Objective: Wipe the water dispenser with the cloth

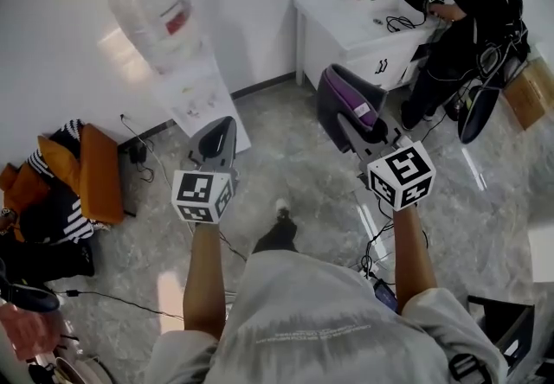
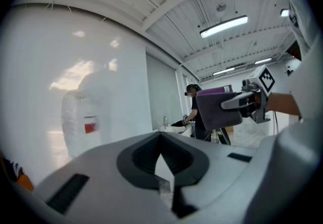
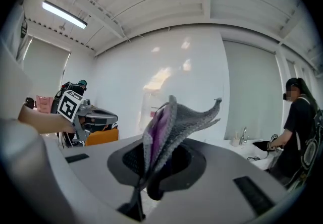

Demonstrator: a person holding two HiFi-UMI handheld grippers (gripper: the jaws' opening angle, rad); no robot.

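Head view: the water dispenser (image 1: 192,92) stands against the white wall at 11 o'clock, with its bottle (image 1: 156,15) on top.
Left gripper (image 1: 216,138): held out toward the dispenser and well apart from it. In the left gripper view its jaws are together with nothing between them.
Right gripper (image 1: 351,118): at 1 o'clock, jaws clamped on the cloth (image 1: 344,97).
Cloth: grey with a purple inner fold. In the right gripper view it stands up out of the jaws and does not touch the dispenser.
Surroundings: a white cabinet (image 1: 346,32) at 2 o'clock with a person (image 1: 472,23) standing at it. An orange and striped bundle (image 1: 74,175) lies at 9 o'clock.
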